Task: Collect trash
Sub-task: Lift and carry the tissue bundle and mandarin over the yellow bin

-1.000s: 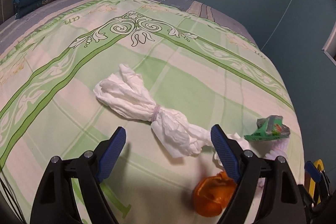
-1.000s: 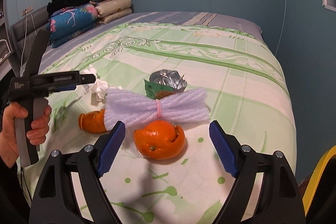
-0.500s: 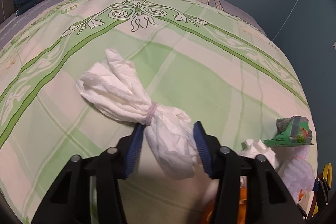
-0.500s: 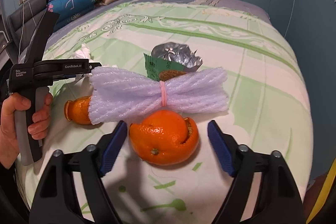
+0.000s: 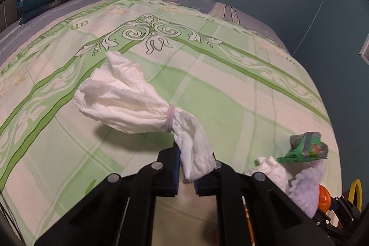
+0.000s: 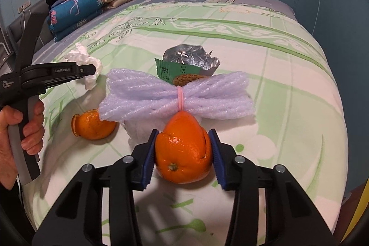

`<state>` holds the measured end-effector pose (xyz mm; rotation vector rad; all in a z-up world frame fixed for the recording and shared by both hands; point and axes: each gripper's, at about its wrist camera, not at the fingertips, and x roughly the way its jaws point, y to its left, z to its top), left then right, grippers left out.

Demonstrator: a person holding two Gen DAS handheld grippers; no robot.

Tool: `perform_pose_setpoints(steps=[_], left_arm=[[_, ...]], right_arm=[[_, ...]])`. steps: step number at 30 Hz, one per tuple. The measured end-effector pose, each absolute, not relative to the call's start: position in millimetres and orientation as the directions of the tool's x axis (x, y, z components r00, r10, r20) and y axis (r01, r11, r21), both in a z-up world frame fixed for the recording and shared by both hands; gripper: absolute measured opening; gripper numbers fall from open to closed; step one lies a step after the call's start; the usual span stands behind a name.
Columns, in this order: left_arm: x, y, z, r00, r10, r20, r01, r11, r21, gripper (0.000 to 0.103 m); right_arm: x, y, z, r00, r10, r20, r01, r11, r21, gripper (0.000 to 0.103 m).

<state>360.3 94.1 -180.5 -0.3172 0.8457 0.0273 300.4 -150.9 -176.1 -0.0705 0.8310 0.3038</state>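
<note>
Both sets of jaws have just been closed, so the tissue bundle [image 5: 147, 105] is pinched by the left gripper [image 5: 185, 173] left of the foam netting [image 6: 177, 96] and the orange peel [image 6: 183, 153] right in front of it is clamped by the right gripper [image 6: 182, 155], meaning two bits of trash on the bed [image 5: 230, 89] look ready for lifting.

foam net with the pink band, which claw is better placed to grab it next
Right, probably. The foam net lies just beyond the right claw, though that claw is shut on an orange peel. The left claw has just closed on the tissue bundle, off to the side.
</note>
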Motion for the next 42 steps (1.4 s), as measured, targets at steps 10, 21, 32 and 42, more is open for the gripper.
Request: perform_pose_setpoints(steps=[10,21,32,42], left_arm=[[330,89,-149,0.726,-0.130,-0.676,-0.098,0.953,-0.288,0.008],[310,81,-132,0.747,-0.169,-0.643,-0.047,0.951,-0.305,0.008],[288,71,-123,0.753,-0.217,-0.621,-0.003,0.943,-0.333,0.008],[259,59,-115,0.766,-0.246,-0.594,0.036,0.939,-0.342,0.008]], right_arm=[[277,-169,-148,0.685,0.252,-0.684,-0.277,0.958,0.076,0.039],[244,-192,-114,0.721,0.270,-0.638,-0.245,0.961,0.130,0.039],[210,-205,-122,0.662,0.245,-0.708,-0.238,0.965,0.111,0.039],[190,-221,-145,0.614,0.229,-0.755,-0.222,0.968,0.113,0.043]])
